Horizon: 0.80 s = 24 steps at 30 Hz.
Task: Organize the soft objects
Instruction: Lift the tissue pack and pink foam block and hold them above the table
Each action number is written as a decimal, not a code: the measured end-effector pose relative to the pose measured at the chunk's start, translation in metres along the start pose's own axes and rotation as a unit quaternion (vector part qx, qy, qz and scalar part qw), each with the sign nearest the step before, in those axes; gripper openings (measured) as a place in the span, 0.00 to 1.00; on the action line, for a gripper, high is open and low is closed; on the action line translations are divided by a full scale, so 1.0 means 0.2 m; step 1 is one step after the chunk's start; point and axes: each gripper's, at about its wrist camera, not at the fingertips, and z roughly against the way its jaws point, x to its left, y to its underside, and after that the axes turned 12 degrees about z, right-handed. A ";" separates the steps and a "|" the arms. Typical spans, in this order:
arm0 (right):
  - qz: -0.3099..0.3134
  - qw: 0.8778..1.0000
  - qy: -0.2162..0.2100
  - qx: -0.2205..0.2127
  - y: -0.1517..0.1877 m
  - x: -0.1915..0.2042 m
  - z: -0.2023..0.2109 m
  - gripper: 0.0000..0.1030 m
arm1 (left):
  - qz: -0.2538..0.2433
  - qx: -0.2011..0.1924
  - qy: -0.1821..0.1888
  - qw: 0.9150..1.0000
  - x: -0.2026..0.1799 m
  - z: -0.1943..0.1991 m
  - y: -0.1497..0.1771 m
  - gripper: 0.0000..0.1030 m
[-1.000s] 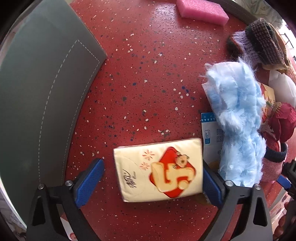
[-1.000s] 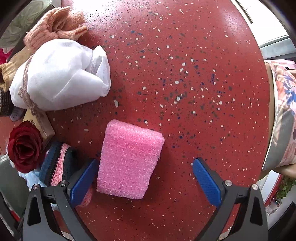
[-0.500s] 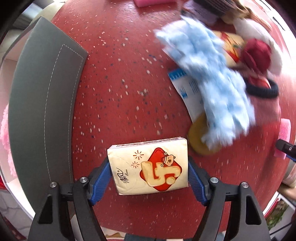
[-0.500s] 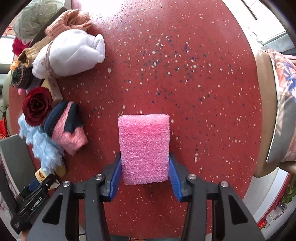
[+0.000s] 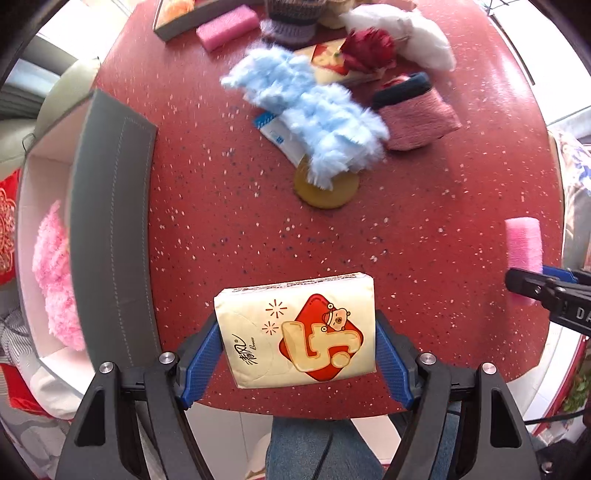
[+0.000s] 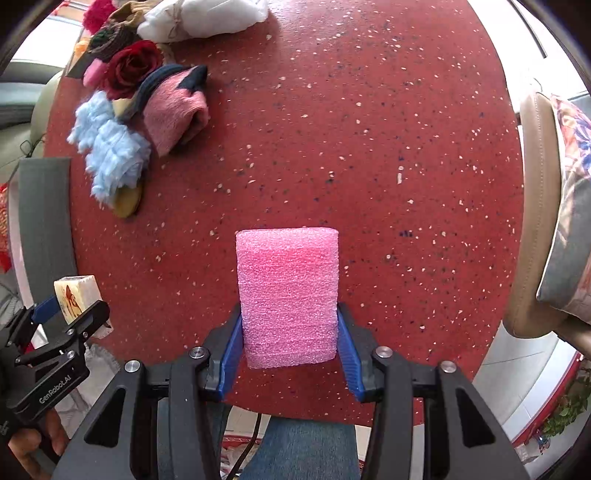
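Observation:
My left gripper (image 5: 297, 360) is shut on a cream tissue pack (image 5: 297, 334) with a red diamond print, held above the red speckled table (image 5: 229, 206). My right gripper (image 6: 288, 354) is shut on a pink foam block (image 6: 288, 295), held above the table's near edge. The block also shows in the left wrist view (image 5: 523, 245) at the right. The tissue pack shows in the right wrist view (image 6: 75, 295) at the left. A grey box (image 5: 110, 229) at the left holds a fluffy pink item (image 5: 55, 280).
A pile at the table's far side has a blue fluffy piece (image 5: 314, 110), a pink sock (image 5: 417, 114), a red rose (image 5: 369, 50), a white bundle (image 5: 417, 35) and another pink foam block (image 5: 227, 27). A yellow disc (image 5: 327, 188) lies under the blue piece. A cushioned chair (image 6: 554, 221) stands right.
Both grippers closed on their objects, the tissue pack and the pink foam block, and lifted them back toward the table's near edge. The pile now looks farther away.

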 end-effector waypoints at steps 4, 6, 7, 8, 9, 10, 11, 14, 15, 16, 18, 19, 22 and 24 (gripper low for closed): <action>0.017 1.000 -0.007 -0.010 0.02 0.07 0.02 0.49 | -0.004 -0.021 -0.001 1.000 -0.04 0.12 0.04 0.75; 0.024 0.999 -0.010 -0.021 0.03 0.06 0.06 0.49 | -0.007 -0.025 -0.002 1.000 -0.05 0.19 0.05 0.75; 0.026 0.999 -0.012 -0.027 0.02 0.07 0.08 0.49 | -0.009 -0.027 -0.003 1.000 -0.07 0.20 0.04 0.75; 0.029 0.999 -0.015 -0.032 0.02 0.06 0.10 0.49 | -0.011 -0.031 -0.004 0.999 -0.09 0.24 0.05 0.75; 0.030 0.999 -0.018 -0.033 -0.02 0.02 0.14 0.49 | -0.014 -0.035 -0.003 0.999 -0.09 0.23 0.05 0.75; 0.032 0.999 -0.020 -0.035 -0.04 0.02 0.17 0.49 | -0.016 -0.040 -0.004 0.999 -0.10 0.23 0.06 0.75; 0.033 0.999 -0.022 -0.037 -0.03 0.01 0.18 0.49 | -0.018 -0.044 -0.004 0.999 -0.10 0.24 0.07 0.75; 0.030 0.998 -0.027 -0.040 -0.05 -0.03 0.22 0.49 | -0.021 -0.054 -0.007 0.998 -0.09 0.23 0.08 0.75; 0.028 0.998 -0.030 -0.041 -0.05 -0.04 0.23 0.49 | -0.021 -0.056 -0.007 0.998 -0.08 0.24 0.09 0.75; 0.026 0.998 -0.031 -0.042 -0.06 -0.05 0.24 0.49 | -0.020 -0.058 -0.008 0.998 -0.08 0.24 0.09 0.75; 0.024 0.998 -0.033 -0.048 -0.08 -0.08 0.32 0.49 | -0.017 -0.060 -0.010 0.998 -0.08 0.26 0.09 0.75; 0.024 0.998 -0.033 -0.051 -0.09 -0.08 0.34 0.49 | -0.016 -0.061 -0.010 0.998 -0.08 0.27 0.10 0.75; 0.025 0.998 -0.033 -0.057 -0.11 -0.08 0.36 0.49 | -0.011 -0.062 -0.009 0.998 -0.07 0.27 0.11 0.75; 0.027 0.997 -0.033 -0.058 -0.11 -0.06 0.39 0.49 | -0.010 -0.062 -0.009 0.998 -0.07 0.26 0.11 0.75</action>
